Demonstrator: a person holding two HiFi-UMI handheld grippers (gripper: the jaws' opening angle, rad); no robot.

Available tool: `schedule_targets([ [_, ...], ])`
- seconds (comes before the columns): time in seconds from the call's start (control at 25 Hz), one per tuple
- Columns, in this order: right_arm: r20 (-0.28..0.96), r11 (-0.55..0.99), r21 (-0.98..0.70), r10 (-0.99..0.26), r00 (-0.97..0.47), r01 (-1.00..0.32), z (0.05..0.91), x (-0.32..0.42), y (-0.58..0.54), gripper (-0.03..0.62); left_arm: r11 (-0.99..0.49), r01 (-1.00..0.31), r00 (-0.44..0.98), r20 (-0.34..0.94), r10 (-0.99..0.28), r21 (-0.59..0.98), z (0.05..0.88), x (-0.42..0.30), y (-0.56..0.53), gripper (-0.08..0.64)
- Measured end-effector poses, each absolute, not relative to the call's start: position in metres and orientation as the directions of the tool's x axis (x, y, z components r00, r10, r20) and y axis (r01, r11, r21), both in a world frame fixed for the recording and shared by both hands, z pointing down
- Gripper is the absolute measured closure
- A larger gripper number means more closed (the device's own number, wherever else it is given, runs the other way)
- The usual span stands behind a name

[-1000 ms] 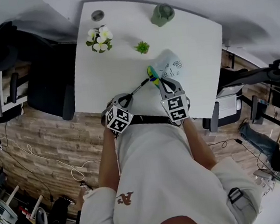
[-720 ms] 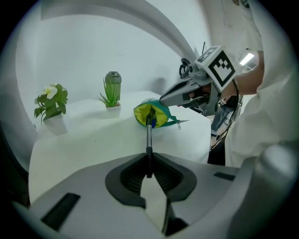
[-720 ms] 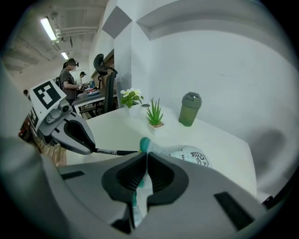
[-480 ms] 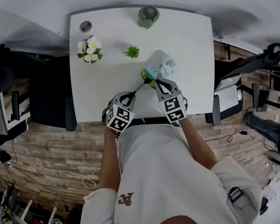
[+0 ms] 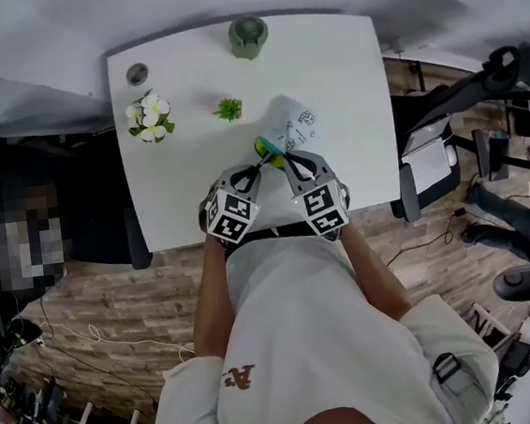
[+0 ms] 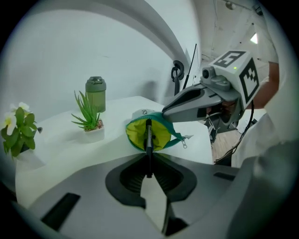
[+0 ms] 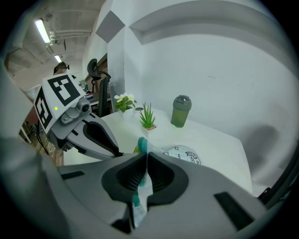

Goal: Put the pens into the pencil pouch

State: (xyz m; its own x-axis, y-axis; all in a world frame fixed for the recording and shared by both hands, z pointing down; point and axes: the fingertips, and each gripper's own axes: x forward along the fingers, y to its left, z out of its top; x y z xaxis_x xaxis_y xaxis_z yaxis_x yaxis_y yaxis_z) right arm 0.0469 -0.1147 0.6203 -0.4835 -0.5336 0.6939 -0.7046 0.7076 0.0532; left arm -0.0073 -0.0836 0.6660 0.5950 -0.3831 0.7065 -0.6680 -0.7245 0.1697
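The white printed pencil pouch (image 5: pixel 291 123) lies on the white table (image 5: pixel 345 76), its teal-rimmed, yellow-lined mouth (image 6: pixel 145 133) lifted toward me. My right gripper (image 7: pixel 145 161) is shut on the pouch's teal rim, holding the mouth up; it reaches in from the right (image 6: pixel 196 98) in the left gripper view. My left gripper (image 6: pixel 149 163) is shut on a black pen (image 6: pixel 148 142), which points straight at the mouth with its tip just inside the yellow lining. In the head view both grippers, left (image 5: pixel 253 170) and right (image 5: pixel 290 159), meet at the pouch's near end.
At the table's far side stand a green lidded cup (image 5: pixel 248 36), a small green potted plant (image 5: pixel 228 109), white flowers (image 5: pixel 147 115) and a small grey round object (image 5: pixel 137 74). Office chairs (image 5: pixel 429 156) flank the table. Its front edge runs just under my hands.
My left gripper has carried the pen right and up toward the pouch, bringing its tip into the open mouth. The right gripper has kept its hold on the rim.
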Motion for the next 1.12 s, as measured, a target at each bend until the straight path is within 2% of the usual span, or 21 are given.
schedule_targets([
  [0.64, 0.694, 0.680, 0.040, -0.546, -0.470, -0.732, 0.623, 0.047, -0.116, 0.580, -0.721, -0.645, 0.655, 0.669, -0.352, 0.252, 0.682, 0.033, -0.119, 0.518],
  [1.0, 0.712, 0.681, 0.023, -0.525, -0.466, -0.732, 0.639, 0.046, -0.113, 0.580, -0.698, -0.666, 0.664, 0.635, -0.394, 0.263, 0.692, 0.042, -0.128, 0.517],
  [1.12, 0.715, 0.680, 0.025, -0.524, -0.462, -0.733, 0.642, 0.046, -0.112, 0.578, -0.691, -0.672, 0.657, 0.645, -0.391, 0.266, 0.695, 0.038, -0.124, 0.485],
])
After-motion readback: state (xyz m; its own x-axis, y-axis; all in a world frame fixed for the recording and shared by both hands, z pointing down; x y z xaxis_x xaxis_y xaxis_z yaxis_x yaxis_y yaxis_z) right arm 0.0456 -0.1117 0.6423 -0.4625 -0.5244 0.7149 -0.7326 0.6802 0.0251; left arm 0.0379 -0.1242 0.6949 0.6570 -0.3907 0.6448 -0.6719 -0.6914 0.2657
